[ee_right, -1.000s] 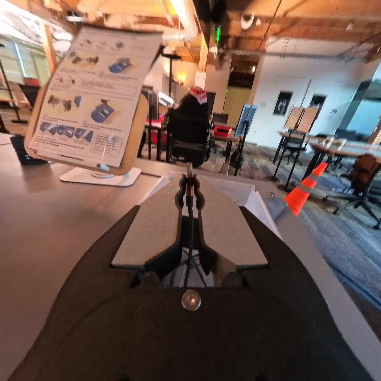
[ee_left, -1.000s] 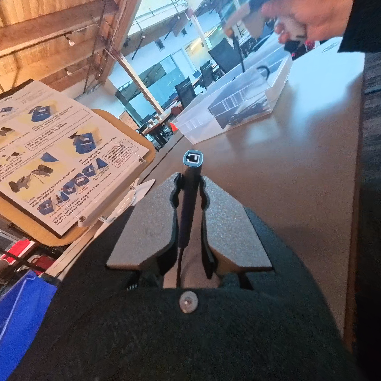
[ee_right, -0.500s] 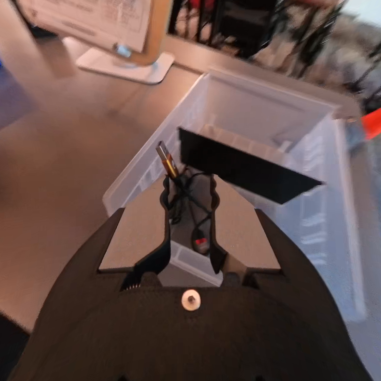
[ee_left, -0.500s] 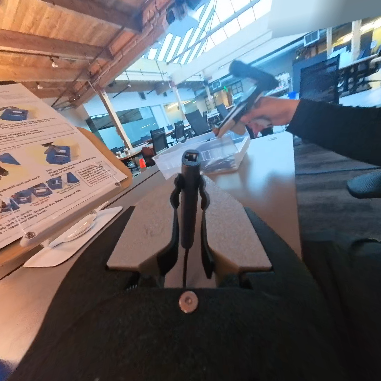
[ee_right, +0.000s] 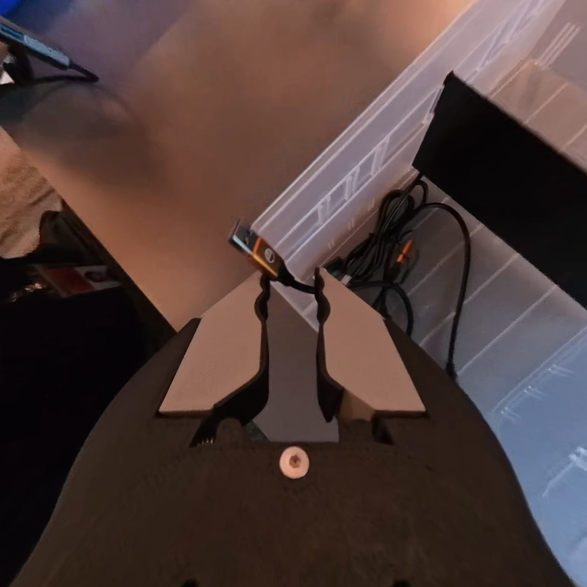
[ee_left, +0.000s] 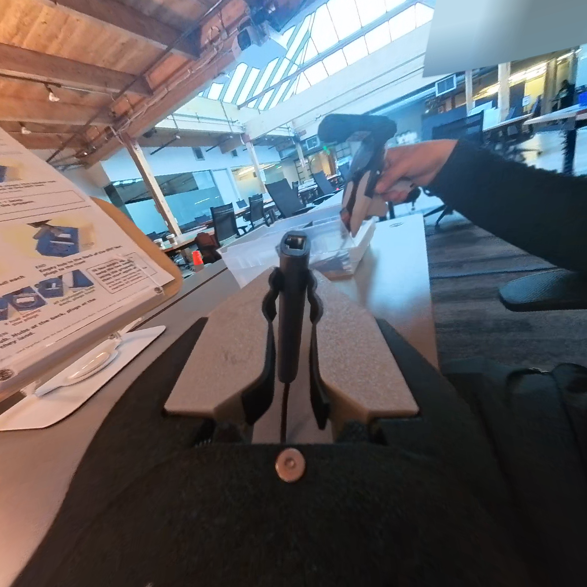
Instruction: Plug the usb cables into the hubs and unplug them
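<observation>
My left gripper (ee_left: 292, 281) is shut on a slim dark hub (ee_left: 290, 305), held end-on with its port facing away, above the table. My right gripper (ee_right: 290, 276) is open, its jaws apart, over the near corner of a clear plastic bin (ee_right: 320, 203). An orange and black USB plug (ee_right: 259, 252) sits just past its left fingertip, and the plug's cable crosses the gap to the right fingertip. Black cables (ee_right: 384, 254) lie tangled in the bin. In the left wrist view the right gripper (ee_left: 355, 209) shows in a hand above the bin (ee_left: 346, 251).
An instruction sheet on a wooden stand (ee_left: 63, 260) is at the left of the brown table (ee_left: 397, 286). A black divider (ee_right: 514, 158) stands in the bin. Another grey hub with a cable (ee_right: 38, 47) lies at the far left. A chair armrest (ee_left: 546, 290) is off the table's right edge. Across from one pair of fingers to the other is roughly 30 cm.
My right gripper tilted down over the bin and opened; the plug it gripped now sits loose at its left fingertip. My left gripper levelled out, still gripping the hub.
</observation>
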Tool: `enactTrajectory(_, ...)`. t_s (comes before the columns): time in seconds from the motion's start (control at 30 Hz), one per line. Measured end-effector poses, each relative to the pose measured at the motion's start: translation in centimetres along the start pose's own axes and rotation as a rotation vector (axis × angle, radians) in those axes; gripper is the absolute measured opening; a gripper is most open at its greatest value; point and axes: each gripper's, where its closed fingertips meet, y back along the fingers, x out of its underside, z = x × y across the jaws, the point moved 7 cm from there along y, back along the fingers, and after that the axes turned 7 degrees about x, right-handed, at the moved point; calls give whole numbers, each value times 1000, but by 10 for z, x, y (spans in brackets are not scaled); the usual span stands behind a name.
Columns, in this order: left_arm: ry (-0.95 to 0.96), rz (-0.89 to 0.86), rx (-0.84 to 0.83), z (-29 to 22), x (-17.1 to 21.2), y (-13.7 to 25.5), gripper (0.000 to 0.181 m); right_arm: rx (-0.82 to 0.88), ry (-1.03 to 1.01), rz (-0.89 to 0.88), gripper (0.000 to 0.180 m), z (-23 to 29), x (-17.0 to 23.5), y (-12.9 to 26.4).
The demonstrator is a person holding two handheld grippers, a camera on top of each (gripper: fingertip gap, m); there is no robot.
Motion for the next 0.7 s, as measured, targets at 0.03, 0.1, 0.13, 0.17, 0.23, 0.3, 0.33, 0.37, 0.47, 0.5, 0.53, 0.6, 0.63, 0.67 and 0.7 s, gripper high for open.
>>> enactTrajectory(0.03, 10, -9, 19, -1, -1, 0, 14, 53, 22, -22, 30, 3, -4, 8)
enactTrajectory(0.1, 14, -27, 53, -5, -6, 0, 14, 187, 80, -112, 31, 7, -18, 29)
enactTrajectory(0.13, 17, -42, 73, -8, -9, -1, 14, 256, 110, -178, 29, 11, -27, 41)
enactTrajectory(0.17, 19, -53, 102, -13, -15, -3, 14, 305, 136, -251, 27, 17, -35, 54)
enactTrajectory(0.23, -18, -65, 159, -24, -29, -8, 14, 319, 191, -384, 28, 37, -49, 74)
enactTrajectory(0.3, -64, -79, 172, -31, -42, -12, 14, 298, 257, -475, 34, 60, -57, 82)
enactTrajectory(0.33, -74, -95, 170, -32, -48, -12, 14, 247, 304, -494, 41, 75, -61, 79)
enactTrajectory(0.37, -71, -116, 171, -33, -53, -12, 14, 160, 364, -499, 43, 95, -64, 73)
enactTrajectory(0.47, -23, -207, 190, -37, -70, -9, 14, -151, 550, -538, 54, 169, -74, 48)
enactTrajectory(0.5, -8, -238, 195, -38, -75, -9, 14, -224, 592, -552, 56, 193, -78, 37)
enactTrajectory(0.53, 0, -263, 197, -40, -80, -8, 14, -268, 618, -554, 56, 214, -82, 25)
enactTrajectory(0.6, 8, -292, 202, -45, -87, -9, 14, -294, 673, -511, 51, 246, -87, 0)
enactTrajectory(0.63, 16, -289, 220, -47, -89, -9, 14, -252, 698, -501, 40, 253, -89, -9)
enactTrajectory(0.67, 31, -273, 242, -50, -90, -9, 14, -208, 727, -505, 16, 256, -91, -14)
enactTrajectory(0.7, 47, -246, 248, -51, -90, -10, 14, -187, 764, -513, 14, 257, -90, -15)
